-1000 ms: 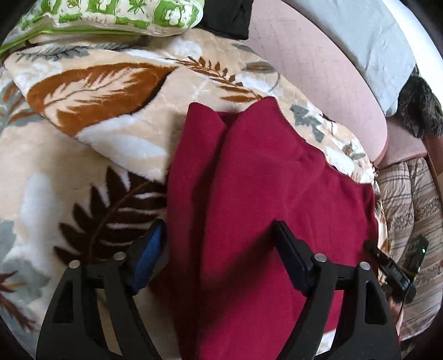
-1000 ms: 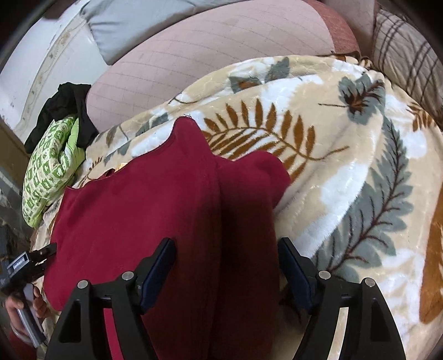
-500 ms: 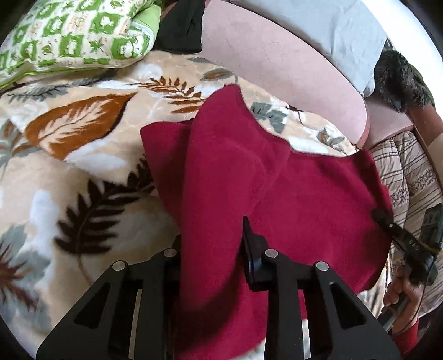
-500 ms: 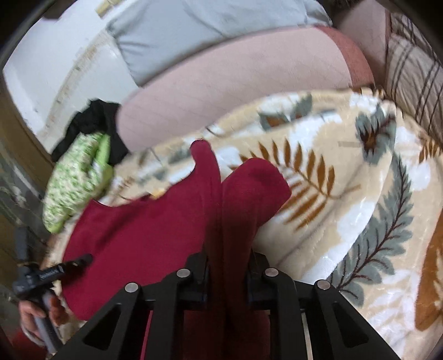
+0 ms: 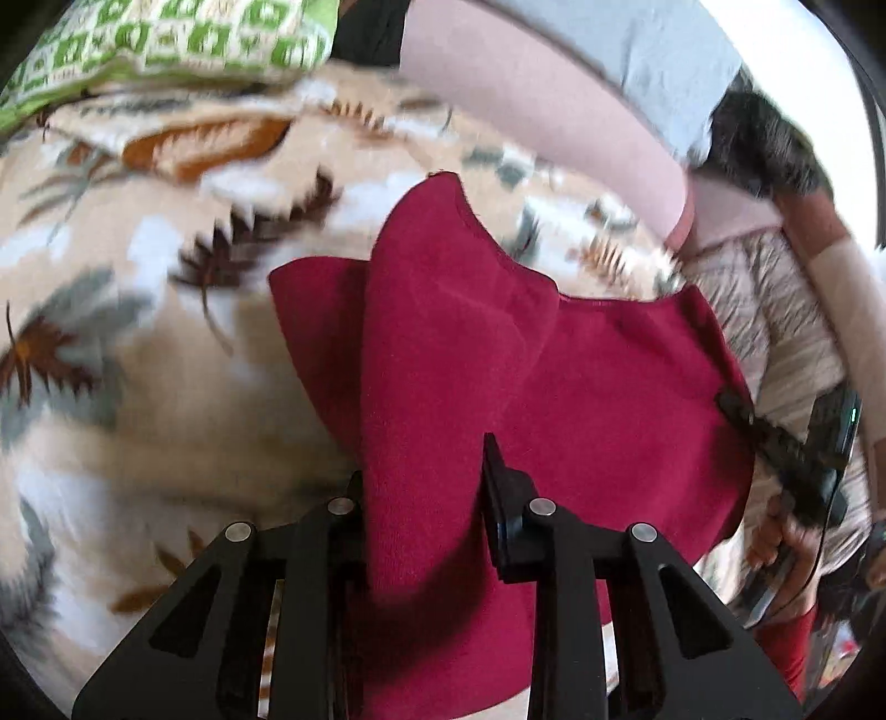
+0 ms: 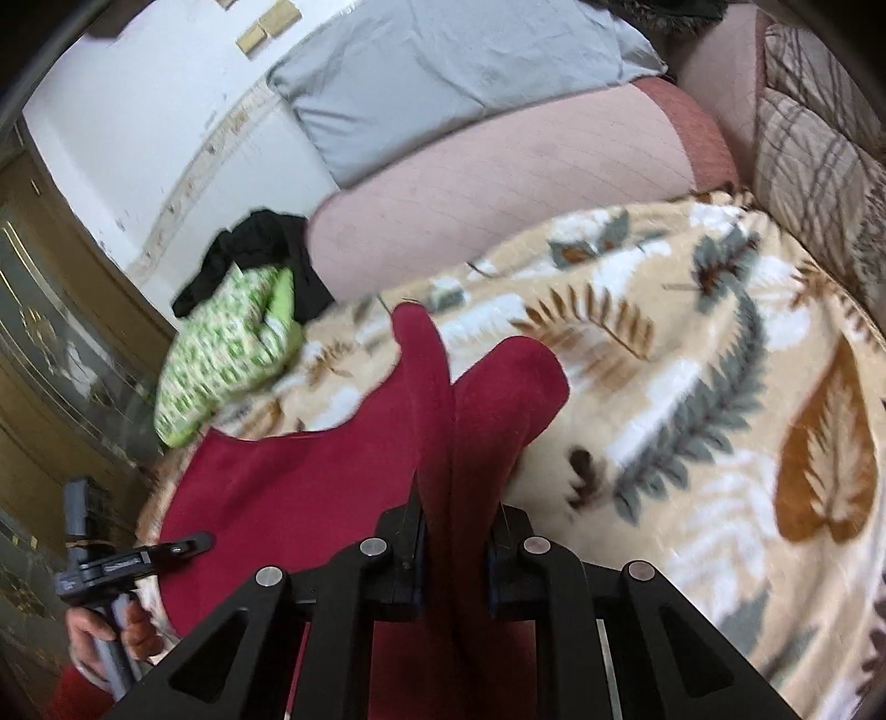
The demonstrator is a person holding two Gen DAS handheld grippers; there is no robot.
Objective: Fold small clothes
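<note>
We've got the left gripper (image 5: 423, 476) and right gripper (image 6: 454, 526) each pinched onto the red fleece garment (image 5: 581, 399) on the leaf-print blanket (image 6: 720, 387), so folding's barely started.

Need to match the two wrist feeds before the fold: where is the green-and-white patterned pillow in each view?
Left wrist: the green patterned pillow sits at the top left edge, beyond the leaf-print blanket.
Right wrist: pillow at centre left, below a black garment.
Shared landmark: the red garment, gripped in both views.
</note>
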